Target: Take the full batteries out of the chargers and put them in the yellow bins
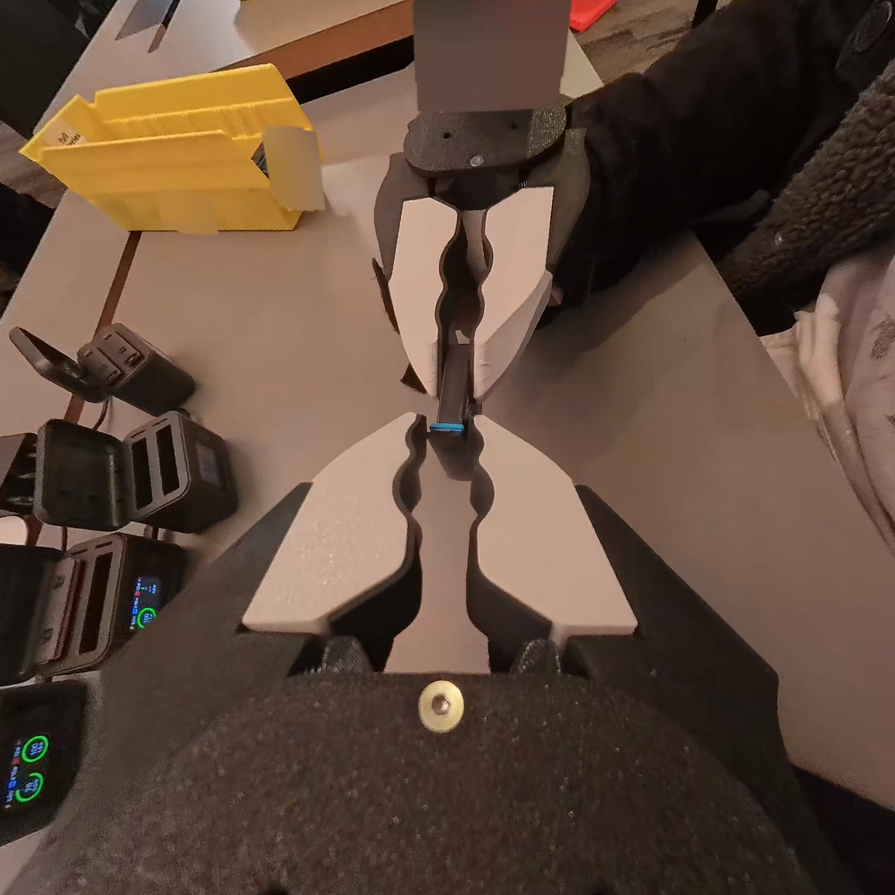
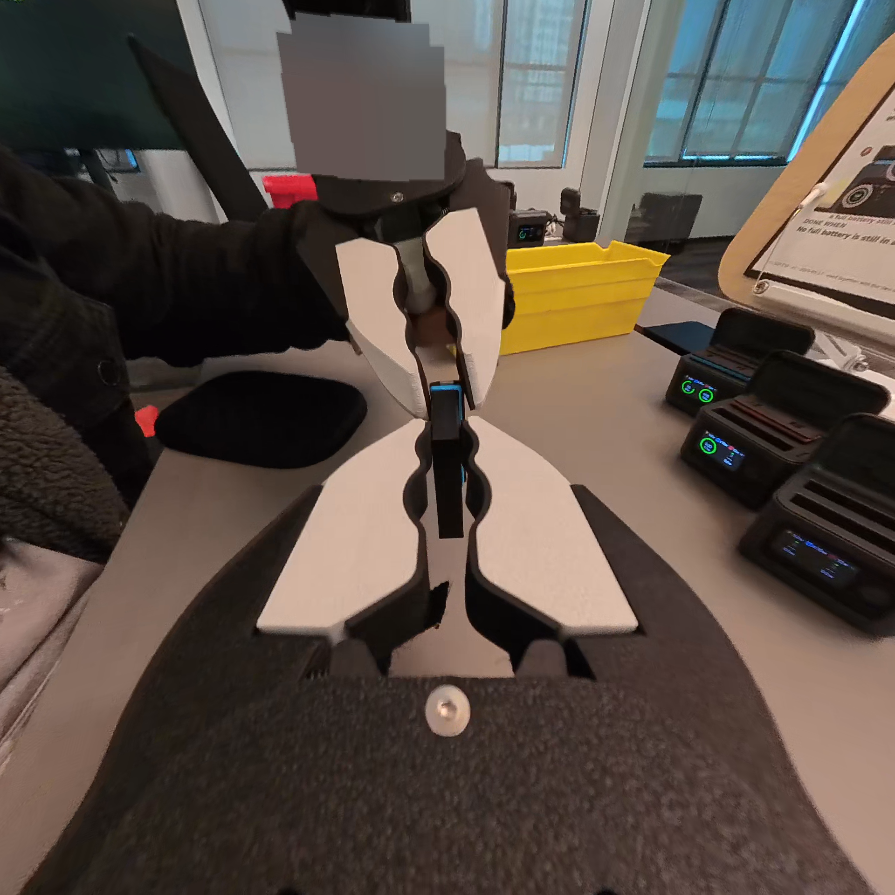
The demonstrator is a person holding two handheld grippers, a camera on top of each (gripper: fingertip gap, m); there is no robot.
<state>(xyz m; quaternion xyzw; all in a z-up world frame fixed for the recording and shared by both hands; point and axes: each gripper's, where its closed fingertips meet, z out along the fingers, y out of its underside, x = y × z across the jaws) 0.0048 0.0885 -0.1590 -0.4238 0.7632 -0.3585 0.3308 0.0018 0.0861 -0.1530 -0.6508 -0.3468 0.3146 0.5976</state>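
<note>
Evidently a mid-air hand-over. Clenched on the slim black battery with a blue end cap (image 2: 448, 484): the right gripper (image 2: 446, 431), pinching the flat sides between its white fingers and offering the blue end forward. Facing it tip to tip, the left gripper (image 1: 446, 424), nearly closed around that blue end; cannot tell whether truly clamped yet or merely flanking it. Probably passed across because of the yellow ridged plastic bin (image 1: 145, 164) standing on the far side of the left gripper, as seen in the right wrist view. Held end-on, likely to leave the free end clear for the receiving fingers. Battery itself clear of the table, out of every charger, not yet in any bin.

Beneath, a smooth grey-beige tabletop (image 1: 266, 315). Along one side, boxy black chargers with flipped-open lids (image 2: 755, 450), several with small lit screens, some slots visibly empty. Nearer the person's black sleeve (image 1: 702, 169), a flat black rounded pad (image 2: 261, 416). Behind, tall windows (image 2: 726, 97) with bluish light, and at the right a tan board bearing a printed sheet (image 2: 823, 218).
</note>
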